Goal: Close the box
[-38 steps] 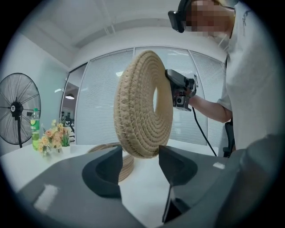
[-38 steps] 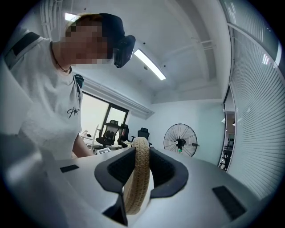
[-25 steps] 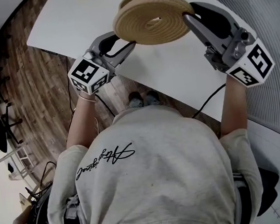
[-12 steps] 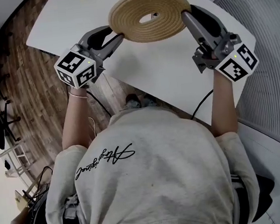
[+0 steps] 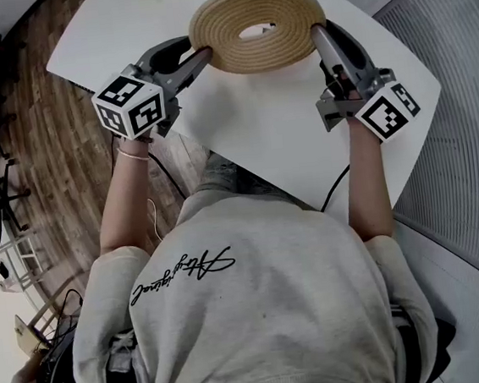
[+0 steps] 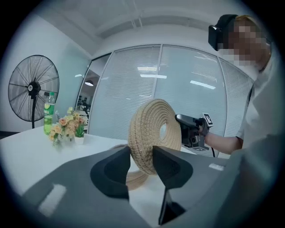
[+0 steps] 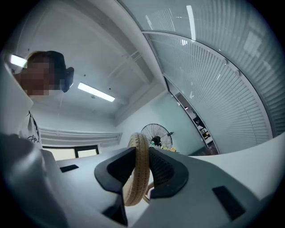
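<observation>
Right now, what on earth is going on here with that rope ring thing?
A person holds a woven rope lid with two handheld grippers. The right gripper clamps one side of the rim, and the left gripper has just closed its jaws on the other side. The lid hangs over the white table, above a matching woven base. It does not look set down on the base yet.

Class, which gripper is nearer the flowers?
Left. The left gripper, jaws just closed further on the woven lid, holds the edge toward the flowers; the right gripper grips the opposite edge.
</observation>
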Demonstrator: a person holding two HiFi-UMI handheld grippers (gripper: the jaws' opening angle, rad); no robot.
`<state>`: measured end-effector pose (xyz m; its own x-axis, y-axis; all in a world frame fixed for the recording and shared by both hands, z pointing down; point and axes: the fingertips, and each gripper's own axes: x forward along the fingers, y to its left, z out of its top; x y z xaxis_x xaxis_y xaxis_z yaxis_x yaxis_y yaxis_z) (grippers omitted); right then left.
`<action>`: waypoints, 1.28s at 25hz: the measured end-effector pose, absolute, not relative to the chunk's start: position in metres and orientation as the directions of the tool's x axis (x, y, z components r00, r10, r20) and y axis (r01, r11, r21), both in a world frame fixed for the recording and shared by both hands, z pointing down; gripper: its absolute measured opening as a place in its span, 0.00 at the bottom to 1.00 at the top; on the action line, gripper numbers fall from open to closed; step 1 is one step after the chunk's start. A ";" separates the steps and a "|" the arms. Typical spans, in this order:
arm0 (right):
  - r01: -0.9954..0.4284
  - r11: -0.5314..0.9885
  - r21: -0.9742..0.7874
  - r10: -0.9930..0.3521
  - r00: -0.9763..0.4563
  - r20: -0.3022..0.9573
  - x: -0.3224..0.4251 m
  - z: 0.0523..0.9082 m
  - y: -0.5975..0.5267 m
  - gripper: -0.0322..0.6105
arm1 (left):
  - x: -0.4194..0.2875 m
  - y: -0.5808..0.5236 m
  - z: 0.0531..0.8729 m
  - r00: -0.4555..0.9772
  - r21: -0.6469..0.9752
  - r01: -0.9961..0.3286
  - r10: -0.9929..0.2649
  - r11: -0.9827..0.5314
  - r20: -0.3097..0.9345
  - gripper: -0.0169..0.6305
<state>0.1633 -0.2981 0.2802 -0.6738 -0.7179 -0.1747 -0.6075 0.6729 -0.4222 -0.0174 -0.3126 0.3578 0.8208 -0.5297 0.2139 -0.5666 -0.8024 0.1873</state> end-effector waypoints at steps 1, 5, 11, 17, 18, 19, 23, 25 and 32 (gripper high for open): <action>-0.612 0.658 -0.439 -0.728 -0.666 -0.164 0.161 0.286 -0.303 0.20 | -0.020 -0.318 0.361 0.815 0.191 -0.574 -0.533 -0.796 0.227 0.27; -0.636 0.608 -0.475 -0.762 -0.636 -0.124 0.155 0.328 -0.323 0.20 | -0.028 -0.340 0.396 0.783 0.189 -0.611 -0.554 -0.768 0.282 0.27; -0.680 0.497 -0.539 -0.816 -0.577 -0.024 0.167 0.356 -0.346 0.21 | -0.020 -0.356 0.411 0.744 0.198 -0.648 -0.558 -0.735 0.367 0.27; -0.710 0.395 -0.584 -0.860 -0.508 0.036 0.172 0.371 -0.369 0.21 | -0.019 -0.372 0.415 0.757 0.246 -0.638 -0.535 -0.730 0.375 0.27; -0.716 0.381 -0.585 -0.865 -0.500 0.049 0.174 0.370 -0.372 0.21 | -0.018 -0.375 0.413 0.756 0.246 -0.638 -0.533 -0.730 0.380 0.27; -0.721 0.369 -0.587 -0.868 -0.493 0.059 0.175 0.370 -0.374 0.21 | -0.018 -0.376 0.411 0.753 0.239 -0.639 -0.531 -0.731 0.388 0.27; -0.744 0.327 -0.583 -0.878 -0.467 0.104 0.174 0.379 -0.377 0.21 | -0.020 -0.382 0.408 0.726 0.156 -0.651 -0.549 -0.743 0.414 0.29; -0.779 0.304 -0.549 -0.880 -0.450 0.151 0.172 0.389 -0.376 0.21 | -0.017 -0.385 0.404 0.714 0.102 -0.657 -0.573 -0.746 0.403 0.18; -0.779 0.244 -0.577 -0.907 -0.394 0.149 0.177 0.399 -0.381 0.21 | -0.008 -0.394 0.398 0.682 -0.036 -0.653 -0.609 -0.756 0.406 0.16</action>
<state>0.1767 -0.3810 0.3990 -0.3939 -0.9070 0.1490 -0.7793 0.2436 -0.5774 -0.0080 -0.3936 0.3984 0.6818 -0.6085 0.4060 -0.6533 -0.7563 -0.0364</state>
